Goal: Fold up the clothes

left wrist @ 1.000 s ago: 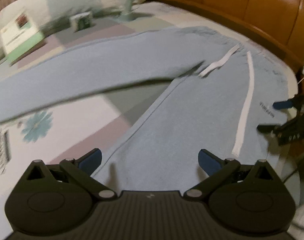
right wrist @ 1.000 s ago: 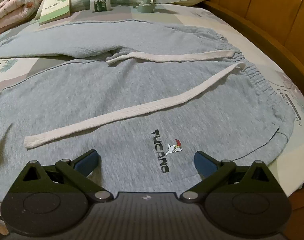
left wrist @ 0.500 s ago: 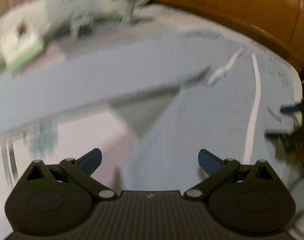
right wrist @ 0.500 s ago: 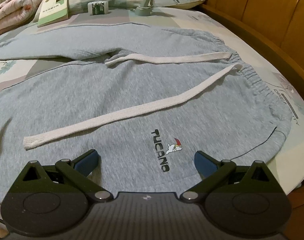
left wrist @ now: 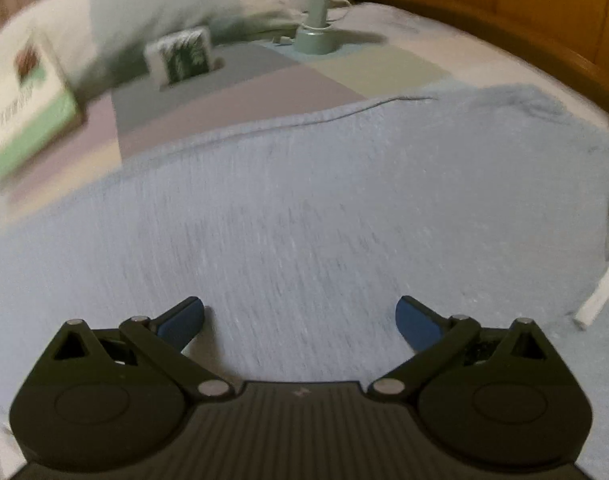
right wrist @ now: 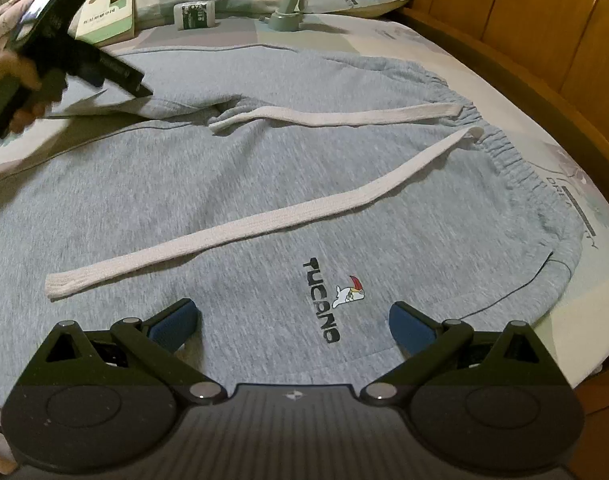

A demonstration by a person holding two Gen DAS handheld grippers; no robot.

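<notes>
The grey sweatpants [right wrist: 232, 184] lie spread flat on the bed [right wrist: 516, 112], both legs side by side and apart, the elastic waistband near the bed's edge along the wooden frame [right wrist: 544, 40], and the two white drawstrings [right wrist: 264, 220] trailing loose across the front. No fold shows anywhere in them, so by my reckoning all the folding is left to do.

Both tongs are spread wide and hold nothing. The right tongs [right wrist: 292, 320] hover low over the hip with the printed logo [right wrist: 324, 300]. The left tongs [left wrist: 300, 316] hang over the far leg.

The right view takes in the whole waist, both strings, and the left tongs themselves [right wrist: 140, 84] in a hand [right wrist: 12, 84] over that far leg. The left view, blurred, shows only plain grey cloth and one string end, but brings closer the far edge: a fan [left wrist: 316, 8], a small box [left wrist: 182, 56] and a book [left wrist: 24, 108].
</notes>
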